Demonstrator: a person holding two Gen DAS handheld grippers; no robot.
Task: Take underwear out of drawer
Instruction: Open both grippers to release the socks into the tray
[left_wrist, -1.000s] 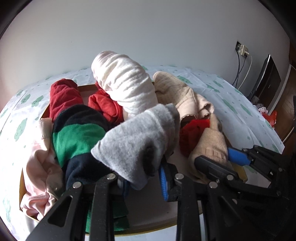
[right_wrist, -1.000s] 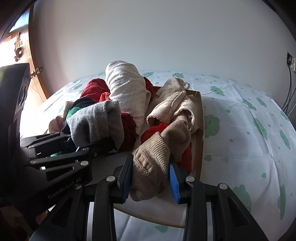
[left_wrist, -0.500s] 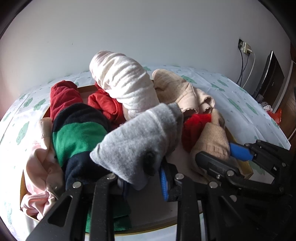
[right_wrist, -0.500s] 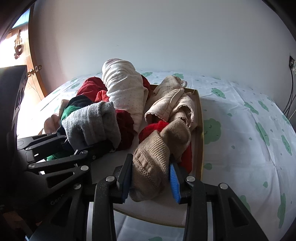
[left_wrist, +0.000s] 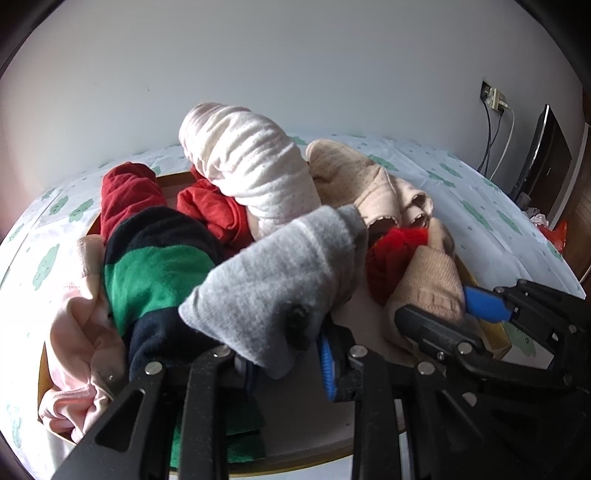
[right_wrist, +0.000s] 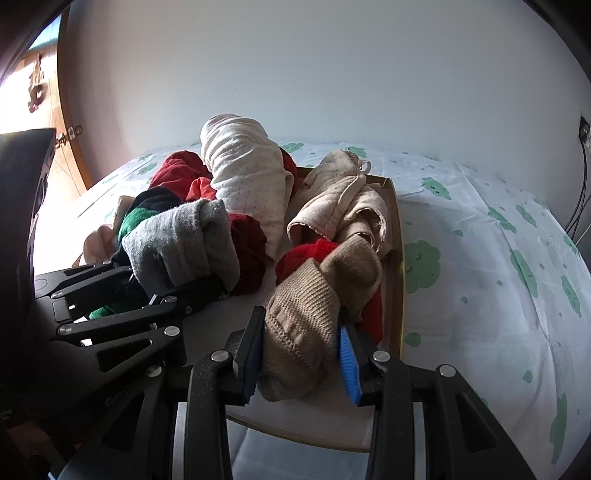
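While both tools tilt down toward the drawer (right_wrist: 397, 236), each one has cloth between its jaws. Left gripper (left_wrist: 284, 362): jaws narrow, clamped on a grey piece (left_wrist: 280, 280) that sticks up and forward from the pads; its lower end drops behind the near finger (left_wrist: 207, 373), so where the pads bite is not clear. Right gripper (right_wrist: 299, 362): jaws a bit wider, pressed on both sides of a tan knit piece (right_wrist: 314, 306), blue pad (right_wrist: 349, 365) on one side, dark pad on the other. The tan piece runs up and back into the pile, touching a red item (right_wrist: 314, 253). In the right view the left gripper comes in from the left edge, just beside the right one, both over the near end of the drawer.

The drawer sits on a bed (right_wrist: 480, 258) with a cloud-print sheet, and the rest of the underwear lies heaped in it: a white dotted roll (left_wrist: 255, 173) standing tallest, a beige piece (left_wrist: 369, 184), dark red cloth (left_wrist: 125, 199), a navy-and-green striped piece (left_wrist: 155, 266), pink cloth (left_wrist: 77, 332) at the left wall. No hand shows; only the black tool frames fill the bottom of both views. Drawer front edge is cut off by the fingers, its left wall mostly buried under cloth. Which garments are what is hard to tell, everything bunched. Window side at far left of the right view is blown out. A wall socket (left_wrist: 493, 98) with cables and a dark panel (left_wrist: 543, 155) sit at the right edge of the left view.
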